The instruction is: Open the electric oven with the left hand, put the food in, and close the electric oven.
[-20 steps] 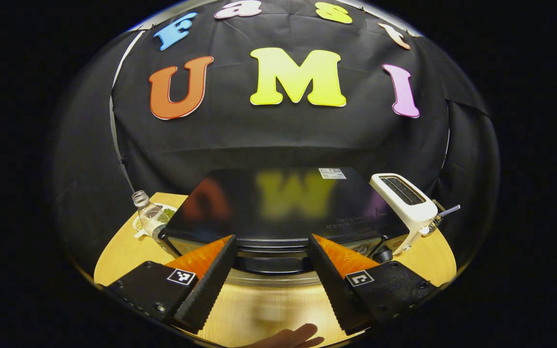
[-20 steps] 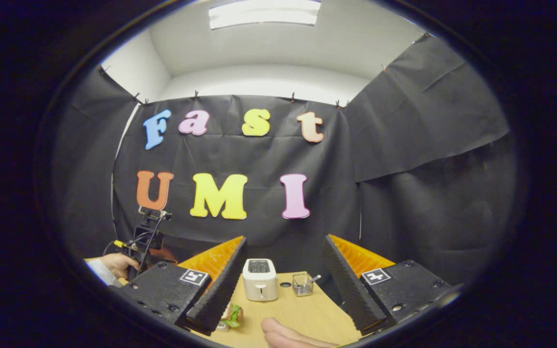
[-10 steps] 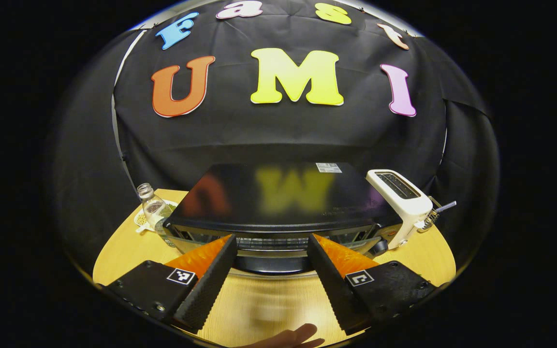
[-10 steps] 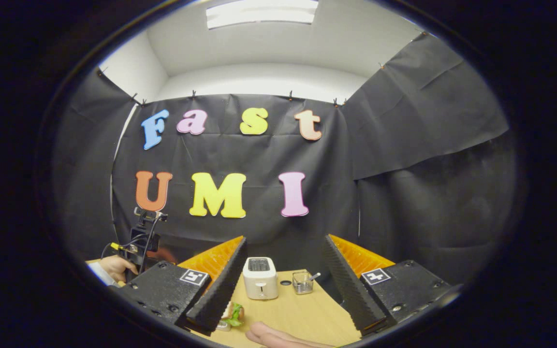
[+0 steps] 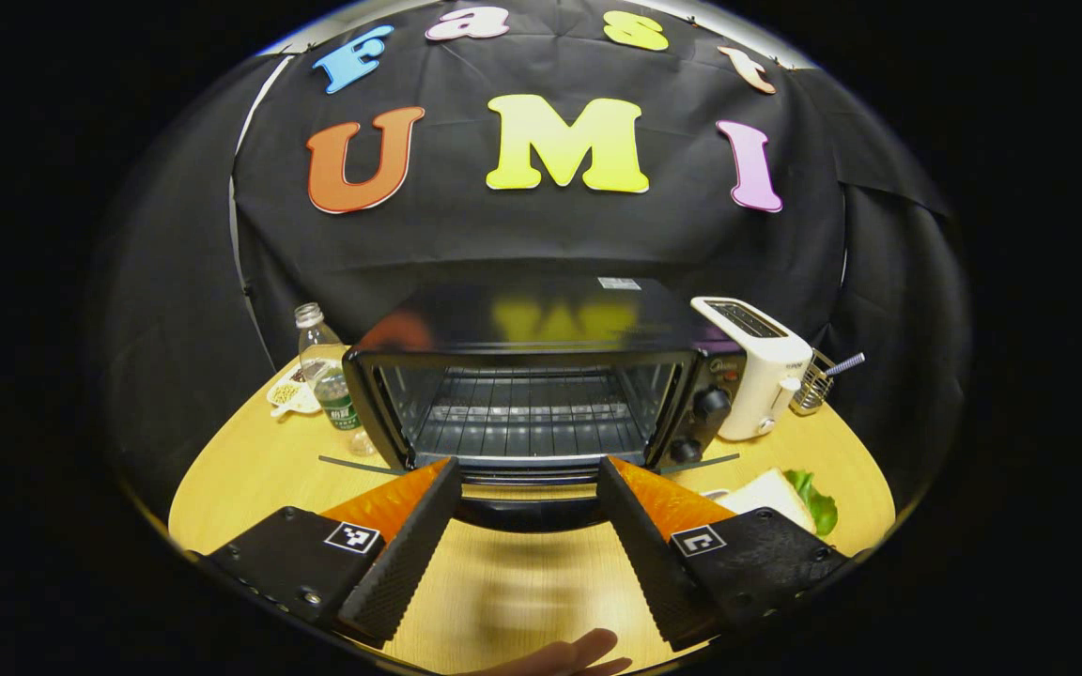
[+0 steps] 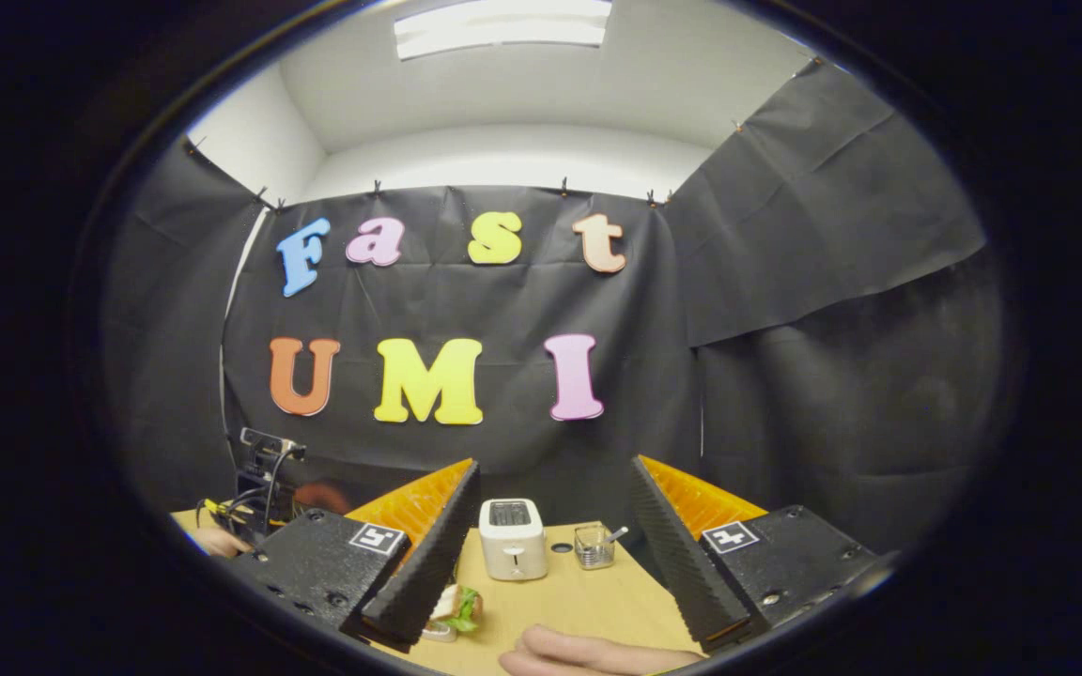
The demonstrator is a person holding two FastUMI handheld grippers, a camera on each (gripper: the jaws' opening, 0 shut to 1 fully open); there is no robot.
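Note:
The black electric oven (image 5: 532, 376) stands open, and its wire rack (image 5: 527, 413) shows inside. Its door is swung down toward me, and the dark door handle (image 5: 530, 514) lies across the gap between my left gripper's (image 5: 528, 474) fingers. That gripper is open and its pads do not press on the handle. A sandwich with lettuce (image 5: 780, 495) lies on the table right of the oven. In the right gripper view the sandwich (image 6: 455, 606) sits just past the left finger. My right gripper (image 6: 552, 465) is open and empty, held above the table.
On the wooden table (image 5: 250, 469) a white toaster (image 5: 752, 366) stands right of the oven, with a small glass holder (image 5: 815, 380) behind it. A plastic bottle (image 5: 325, 376) and a small dish (image 5: 285, 394) stand to the left. Black cloth walls close in behind.
The oven door has swung down from almost closed to open as my left gripper drew back and lower. The rack and the sandwich came into sight. The right gripper barely moved.

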